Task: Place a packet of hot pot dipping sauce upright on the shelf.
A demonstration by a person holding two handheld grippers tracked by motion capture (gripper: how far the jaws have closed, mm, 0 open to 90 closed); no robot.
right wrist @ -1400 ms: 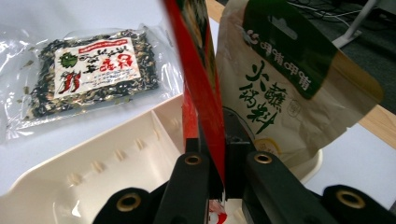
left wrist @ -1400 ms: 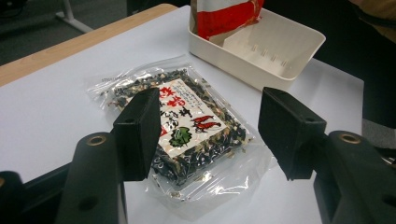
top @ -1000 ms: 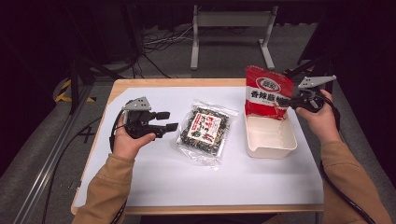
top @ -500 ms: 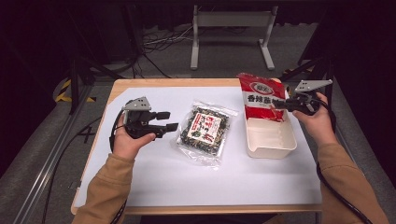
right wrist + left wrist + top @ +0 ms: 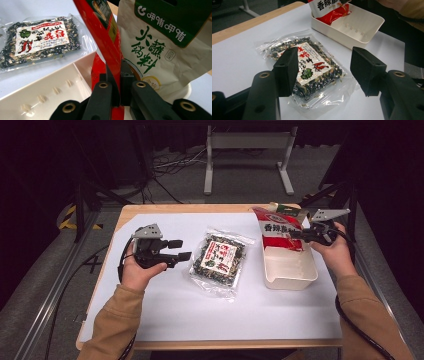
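1. The right gripper (image 5: 296, 235) was clamped on the edge of the red snack bag (image 5: 278, 230); in the right gripper view its two black jaws were pressed together with the red film (image 5: 110, 47) pinched flat between them.
2. The red bag stood upright with its lower end inside the far end of the white tray (image 5: 300, 279), which sat near the table's right edge. The near half of the tray (image 5: 364, 23) was bare.
3. A kraft-paper pouch with green lettering (image 5: 160, 50) stood just behind the red bag, toward the table's far right corner.
4. The left gripper (image 5: 183, 249) hovered toward the table's left edge with its jaws apart and nothing between them, pointed at the clear packet of dark dried food (image 5: 218, 261) lying flat at the table's middle.
5. The step in hand looked like setting the red bag down in the tray. To do it well, the bag should be tipped toward the near end so that it lands flat inside the walls rather than leaning on the far rim.
6. The grip sat on thin film only, so a slow lowering would suit it; a jerk could let the film slip from the pads.
7. The jaws should part only once the bag's weight rests on the tray floor, and the gripper should then draw back clear of the kraft pouch behind it.
8. The left gripper could wait until the tray was free.
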